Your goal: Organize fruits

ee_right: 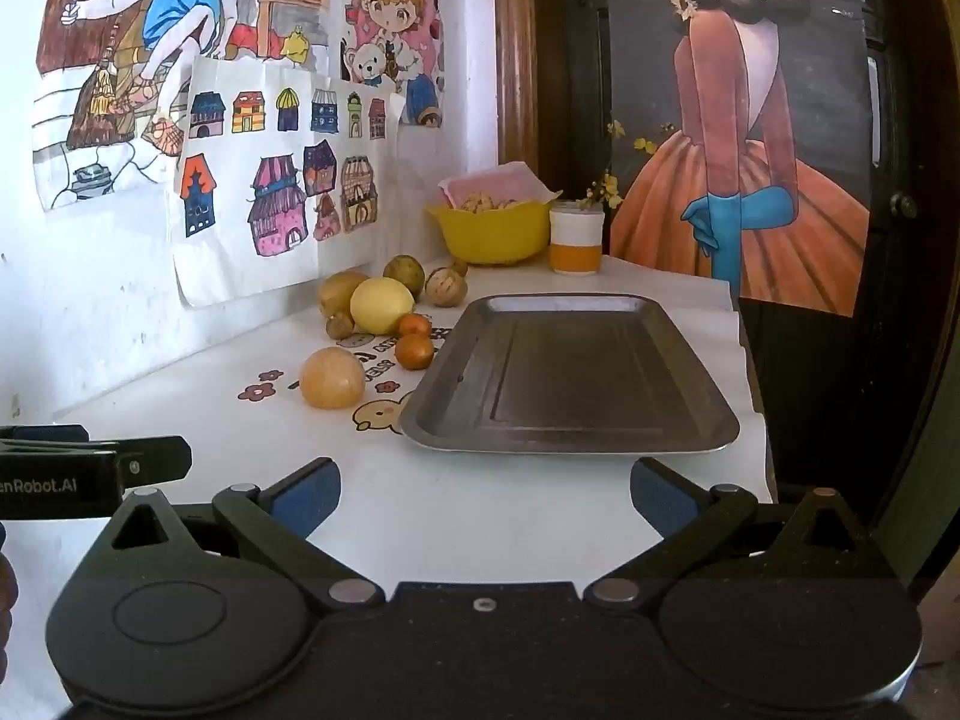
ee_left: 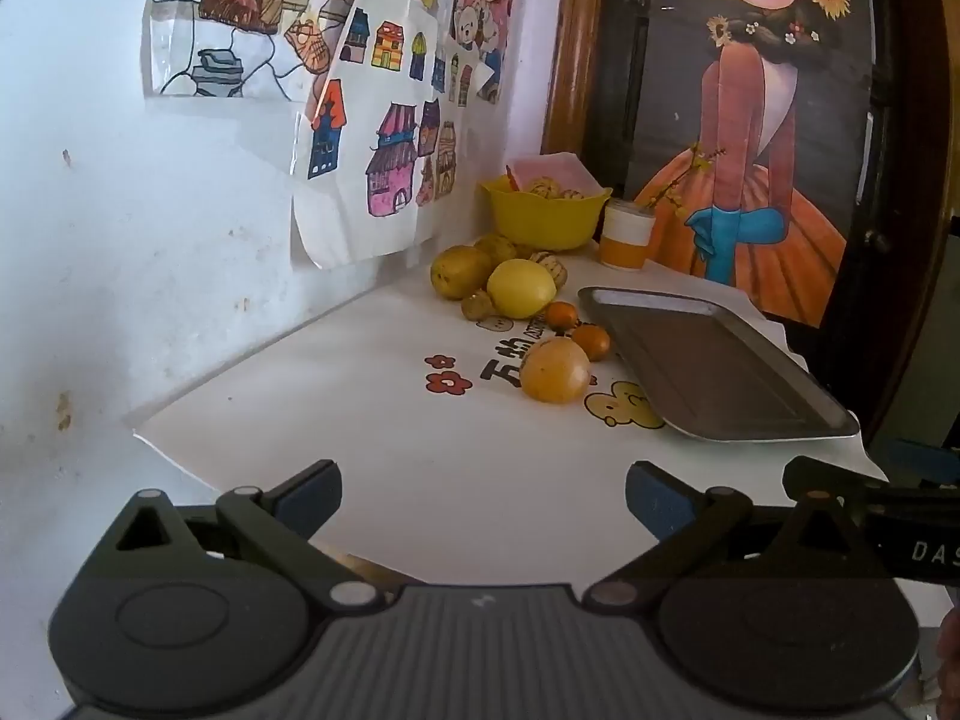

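A: Fruits lie loose on the white table [ee_right: 456, 516], none on the metal tray [ee_right: 570, 372] yet. What hazards apply, nearest first?

B: Nearest, the left gripper [ee_left: 483, 501] and right gripper [ee_right: 483, 498] sit side by side at the table's front edge; if both reach at once, they may collide. Next, the large orange fruit [ee_right: 332, 378] stands alone just left of the tray's near corner. It is round and smooth, so an off-centre pinch could squirt it out and roll it toward the table edge.

A: And farther back?

B: Two small orange fruits [ee_right: 415, 338] touch or nearly touch each other and sit close to the yellow lemon [ee_right: 381, 305]. Fingers entering there may nudge the neighbours. Behind them, the brownish fruits [ee_right: 342, 291] crowd against the wall, leaving little room for a finger on the far side. The yellow bowl [ee_right: 492, 234] and the orange-and-white cup [ee_right: 576, 240] stand farthest away, behind the tray.

A: State of the grippers?

B: Both are spread wide, holding nothing and touching nothing; bare table shows between the blue pads [ee_left: 312, 495].
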The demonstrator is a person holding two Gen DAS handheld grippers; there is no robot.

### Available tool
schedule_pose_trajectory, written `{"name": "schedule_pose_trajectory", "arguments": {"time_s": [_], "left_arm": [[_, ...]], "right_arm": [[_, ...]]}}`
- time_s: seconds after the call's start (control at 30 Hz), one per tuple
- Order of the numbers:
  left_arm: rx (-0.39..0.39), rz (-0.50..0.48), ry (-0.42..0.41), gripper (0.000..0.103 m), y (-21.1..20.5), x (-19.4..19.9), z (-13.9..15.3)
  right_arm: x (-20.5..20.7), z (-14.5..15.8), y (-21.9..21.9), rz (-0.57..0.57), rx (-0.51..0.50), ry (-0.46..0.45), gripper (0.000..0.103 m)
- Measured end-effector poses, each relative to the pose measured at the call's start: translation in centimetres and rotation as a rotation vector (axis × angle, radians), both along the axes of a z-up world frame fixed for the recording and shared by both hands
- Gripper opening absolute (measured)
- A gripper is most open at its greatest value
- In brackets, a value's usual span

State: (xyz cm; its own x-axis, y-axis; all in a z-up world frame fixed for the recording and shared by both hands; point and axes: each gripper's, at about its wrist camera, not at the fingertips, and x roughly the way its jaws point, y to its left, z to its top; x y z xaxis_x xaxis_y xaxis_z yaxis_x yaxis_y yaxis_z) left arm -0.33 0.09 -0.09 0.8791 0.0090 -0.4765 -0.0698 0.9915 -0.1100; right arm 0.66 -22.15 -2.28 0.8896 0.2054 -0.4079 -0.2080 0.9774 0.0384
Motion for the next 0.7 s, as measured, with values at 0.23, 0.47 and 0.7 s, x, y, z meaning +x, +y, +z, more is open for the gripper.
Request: {"name": "schedule_pose_trajectory", "arguments": {"time_s": [0.23, 0.47, 0.7], "left_arm": [[0.000, 0.002, 0.003, 0.103, 0.03, 0.05, -0.03], [-0.001, 0.002, 0.004, 0.103, 0.06, 0.03, -0.01], [-0.001, 0.001, 0.003, 0.103, 0.13, 0.06, -0.02]], "right_arm": [[0.05, 0.14, 0.01, 0.001, -0.003, 0.003, 0.102], [0.09, 0.16, 0.06, 0.002, -0.004, 0.005, 0.102], [-0.02, 0.11, 0.08, 0.005, -0.004, 0.007, 0.102]]}}
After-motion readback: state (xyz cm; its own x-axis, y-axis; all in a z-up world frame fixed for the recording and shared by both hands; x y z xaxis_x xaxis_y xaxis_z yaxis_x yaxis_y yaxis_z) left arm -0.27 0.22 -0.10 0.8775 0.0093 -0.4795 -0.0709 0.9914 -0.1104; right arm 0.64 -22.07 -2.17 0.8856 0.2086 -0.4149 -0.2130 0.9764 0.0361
